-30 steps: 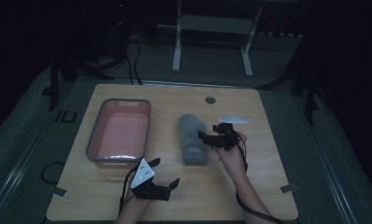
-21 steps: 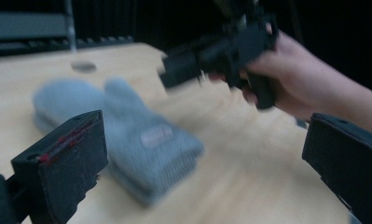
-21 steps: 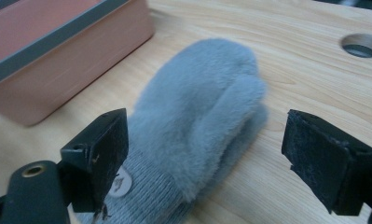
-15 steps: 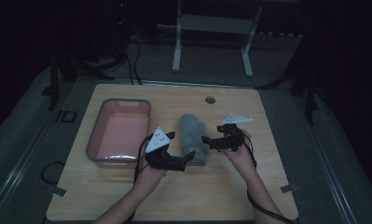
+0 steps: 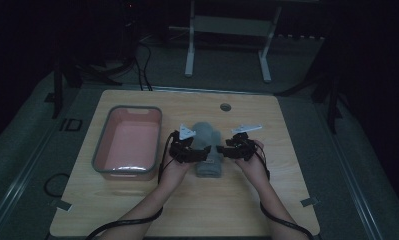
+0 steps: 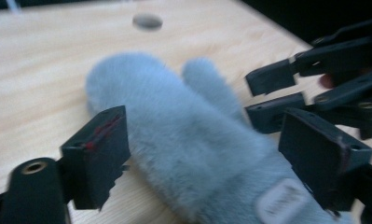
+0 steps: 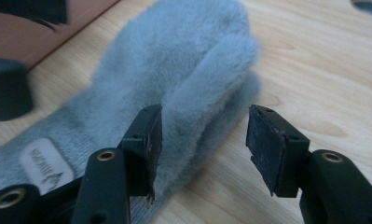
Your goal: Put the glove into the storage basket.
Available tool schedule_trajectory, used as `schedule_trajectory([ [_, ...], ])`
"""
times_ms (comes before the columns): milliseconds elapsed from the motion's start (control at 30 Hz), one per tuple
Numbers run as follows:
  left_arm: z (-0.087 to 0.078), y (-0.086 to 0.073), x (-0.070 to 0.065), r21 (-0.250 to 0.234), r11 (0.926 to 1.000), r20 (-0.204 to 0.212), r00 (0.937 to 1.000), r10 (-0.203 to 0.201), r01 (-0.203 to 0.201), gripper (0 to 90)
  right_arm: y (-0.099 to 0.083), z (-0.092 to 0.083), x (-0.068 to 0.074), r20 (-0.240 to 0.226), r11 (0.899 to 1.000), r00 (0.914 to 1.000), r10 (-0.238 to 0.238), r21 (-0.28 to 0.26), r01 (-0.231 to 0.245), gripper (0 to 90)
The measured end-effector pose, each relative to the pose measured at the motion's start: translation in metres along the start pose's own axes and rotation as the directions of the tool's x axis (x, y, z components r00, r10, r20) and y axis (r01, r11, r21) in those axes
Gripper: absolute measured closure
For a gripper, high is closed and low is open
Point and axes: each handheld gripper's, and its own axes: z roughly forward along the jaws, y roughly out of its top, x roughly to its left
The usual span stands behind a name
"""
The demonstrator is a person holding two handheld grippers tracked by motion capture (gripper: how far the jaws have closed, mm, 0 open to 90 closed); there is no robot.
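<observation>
The table [image 5: 287, 165] is being worked mid-board, a pink bin [image 5: 129, 142] sitting left of the grey mitten [image 5: 207, 150]. The mitten is being straddled by the left gripper [image 5: 199, 152] and right gripper [image 5: 227, 150], jaws spread and just closing, pads not yet pressing.

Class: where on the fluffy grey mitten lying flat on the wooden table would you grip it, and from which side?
Grip the fluffy grey mitten at its flatter knitted cuff, the end nearest the person, coming in low from either long side: it lies flat, and the cuff looks thin enough to fit between the fingers.
</observation>
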Motion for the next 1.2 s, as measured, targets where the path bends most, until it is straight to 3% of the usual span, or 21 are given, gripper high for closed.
schedule_trajectory([
  [33,0.000,0.000,0.000,0.000,1.0000,0.000,1.0000,0.000,0.000,25.1,0.000,0.002,-0.001,-0.003,1.000,1.0000,0.002,0.006,-0.002,45.5],
  [67,0.010,-0.003,0.008,0.049,0.9984,-0.027,0.9992,-0.028,0.029,27.8,-0.001,0.005,-0.001,-0.008,1.000,0.9999,0.011,0.012,-0.011,45.7],
  [100,0.016,-0.005,0.013,0.087,0.9937,-0.002,0.9976,-0.070,0.070,30.2,-0.002,0.008,-0.002,-0.016,1.000,0.9998,0.016,0.017,-0.016,46.2],
  [167,0.025,-0.010,0.019,0.134,0.9874,0.018,0.9961,-0.087,0.083,31.8,-0.003,0.015,-0.001,-0.022,0.999,0.9998,0.001,0.043,0.000,46.0],
  [267,0.032,-0.013,0.028,0.175,0.9731,0.064,0.9845,-0.163,0.150,32.6,-0.004,0.025,-0.002,-0.024,0.996,0.9997,0.006,0.088,-0.004,45.4],
  [433,0.042,-0.017,0.033,0.209,0.9627,0.084,0.9776,-0.193,0.172,32.9,-0.004,0.036,-0.009,-0.047,0.991,0.9980,0.042,0.130,-0.036,37.5],
  [500,0.047,-0.020,0.035,0.225,0.9581,0.115,0.9716,-0.207,0.177,37.9,-0.005,0.039,-0.012,-0.068,0.986,0.9941,0.084,0.148,-0.073,40.0],
  [567,0.049,-0.020,0.037,0.231,0.9540,0.143,0.9633,-0.227,0.191,44.4,-0.005,0.041,-0.014,-0.104,0.987,0.9907,0.087,0.146,-0.071,48.9],
  [633,0.051,-0.020,0.037,0.234,0.9556,0.167,0.9609,-0.221,0.179,51.2,-0.005,0.042,-0.014,-0.139,0.985,0.9853,0.099,0.152,-0.078,61.9],
  [667,0.053,-0.020,0.038,0.236,0.9542,0.185,0.9554,-0.230,0.184,53.6,-0.005,0.041,-0.013,-0.149,0.986,0.9844,0.094,0.149,-0.071,67.1],
  [700,0.053,-0.020,0.038,0.236,0.9542,0.185,0.9554,-0.230,0.184,58.2,-0.005,0.041,-0.013,-0.149,0.986,0.9844,0.094,0.149,-0.071,67.1],
  [733,0.053,-0.020,0.040,0.239,0.9522,0.207,0.9480,-0.241,0.190,62.1,-0.005,0.040,-0.007,-0.129,0.990,0.9900,0.058,0.136,-0.040,75.0],
  [800,0.054,-0.021,0.041,0.238,0.9496,0.226,0.9394,-0.258,0.204,67.5,-0.006,0.038,-0.001,-0.094,0.993,0.9954,0.020,0.122,-0.008,76.8],
  [933,0.052,-0.021,0.041,0.223,0.9536,0.233,0.9387,-0.254,0.203,75.1,-0.008,0.036,0.007,-0.040,0.996,0.9991,-0.017,0.089,0.020,79.0],
  [1000,0.050,-0.020,0.041,0.217,0.9516,0.248,0.9306,-0.269,0.218,77.3,-0.010,0.034,0.009,-0.029,0.997,0.9993,-0.023,0.069,0.025,80.1],
  [1067,0.047,-0.016,0.040,0.212,0.9552,0.258,0.9311,-0.258,0.206,78.1,-0.010,0.031,0.011,-0.022,0.998,0.9994,-0.026,0.056,0.027,80.8],
  [1200,0.036,-0.004,0.032,0.195,0.9690,0.258,0.9450,-0.201,0.152,78.7,-0.006,0.020,0.014,-0.027,0.999,0.9992,-0.028,0.025,0.029,81.6],
])
